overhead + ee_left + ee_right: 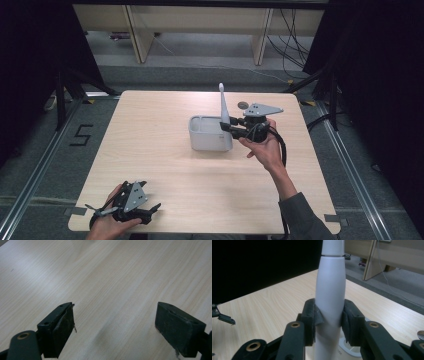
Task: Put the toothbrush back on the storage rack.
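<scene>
Pale wood worktop point(165, 170) on a grey floor, dark curtains either side, bare apart from a few things. Landmark: white bin point(210, 133), near the middle of the worktop.

My right tool point(231, 126) is clenched on a white handle point(224, 107), a slim toothbrush-like stick. It sits at the bin's right rim. In the right gripper view both pads press the handle's thick lower body point(329, 305), one on each side, and the bin's rim point(348, 347) shows just under the tool. The long axis is upright, with the thin end pointing up above the bin and the fat end pointing down at the bin. I cannot tell whether the bottom tip is inside the bin or already above the rim; the tool hides it.

The key relation: the handle stands vertical, straight over the bin's right edge, so I judge that any coming move is along that axis, either a straight lift out or a straight drop in, with no tilt, or the tip may catch the wall.

A small dark round thing point(243, 105) lies behind the bin, to its right, well clear of the handle.

My left tool point(131, 206) is released, its jaws wide with only bare wood between them, resting at the near worktop edge far to the bin's front left. The right hand point(265, 147) is by far the nearer one to the bin, so the right does the job.
</scene>
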Available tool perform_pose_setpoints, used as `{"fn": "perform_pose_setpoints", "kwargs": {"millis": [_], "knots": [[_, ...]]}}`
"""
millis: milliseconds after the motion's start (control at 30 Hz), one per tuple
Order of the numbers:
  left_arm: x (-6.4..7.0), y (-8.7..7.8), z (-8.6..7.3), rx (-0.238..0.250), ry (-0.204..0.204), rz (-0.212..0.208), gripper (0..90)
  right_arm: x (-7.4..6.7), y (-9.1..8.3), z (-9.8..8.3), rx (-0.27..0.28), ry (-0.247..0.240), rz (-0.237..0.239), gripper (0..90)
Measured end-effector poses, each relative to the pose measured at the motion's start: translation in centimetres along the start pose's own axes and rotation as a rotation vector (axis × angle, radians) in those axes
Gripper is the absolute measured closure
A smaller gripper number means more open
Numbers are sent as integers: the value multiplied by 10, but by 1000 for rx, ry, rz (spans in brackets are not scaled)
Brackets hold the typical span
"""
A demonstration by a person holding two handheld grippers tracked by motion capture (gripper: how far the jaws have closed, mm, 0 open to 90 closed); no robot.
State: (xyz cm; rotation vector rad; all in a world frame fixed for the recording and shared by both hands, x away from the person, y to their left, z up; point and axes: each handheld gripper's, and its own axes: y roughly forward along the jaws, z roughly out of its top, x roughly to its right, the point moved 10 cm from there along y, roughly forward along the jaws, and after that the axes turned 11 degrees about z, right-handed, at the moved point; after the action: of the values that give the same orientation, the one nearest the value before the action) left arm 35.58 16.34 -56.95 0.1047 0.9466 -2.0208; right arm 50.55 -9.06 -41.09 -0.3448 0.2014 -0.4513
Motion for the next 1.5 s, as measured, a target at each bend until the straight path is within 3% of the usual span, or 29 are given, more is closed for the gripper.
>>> {"fn": "perform_pose_setpoints", "kwargs": {"millis": [200, 300, 333, 367, 400, 467, 533, 600, 767, 867, 967, 1000, 1067, 1333, 1500], "knots": [[0, 0, 0, 1, -1, -2, 152, -3, 8, 6, 8, 21, 15, 668], [-1, 1, 1, 9, 4, 4, 152, 0, 11, 11, 15, -8, 5, 668], [0, 1, 1, 10, 4, 5, 152, -3, 12, 11, 14, 20, 14, 668], [0, 0, 1, 10, 4, -1, 152, -2, 13, 13, 17, 5, 15, 668], [0, 0, 1, 7, 11, -1, 152, -5, 14, 14, 25, 20, 28, 669], [1, 0, 1, 9, -1, -1, 152, -3, 15, 18, 16, -2, 16, 668], [0, 0, 0, -2, 21, -10, 152, -3, 16, 21, 26, -5, 8, 668], [0, 0, 0, 1, 15, -9, 152, -5, 17, 24, 17, 15, 21, 668], [0, -1, 0, -3, 20, -10, 152, -2, 21, 34, 19, -10, 15, 668], [0, -1, 0, -2, 21, -10, 152, -4, 26, 40, 22, 12, 23, 668], [1, -1, 0, -4, 13, -12, 152, 0, 29, 44, 17, -17, 11, 668], [1, -1, -1, -7, 12, -14, 152, -1, 31, 45, 22, 7, 17, 668], [0, -1, -1, -10, 15, -13, 152, 3, 32, 47, 19, -14, 12, 668], [0, -1, 1, 3, 14, -11, 152, 17, 43, 54, 34, 15, -20, 668], [1, -1, 0, -3, 5, -14, 152, 26, 49, 55, 27, -7, -53, 668]]}}
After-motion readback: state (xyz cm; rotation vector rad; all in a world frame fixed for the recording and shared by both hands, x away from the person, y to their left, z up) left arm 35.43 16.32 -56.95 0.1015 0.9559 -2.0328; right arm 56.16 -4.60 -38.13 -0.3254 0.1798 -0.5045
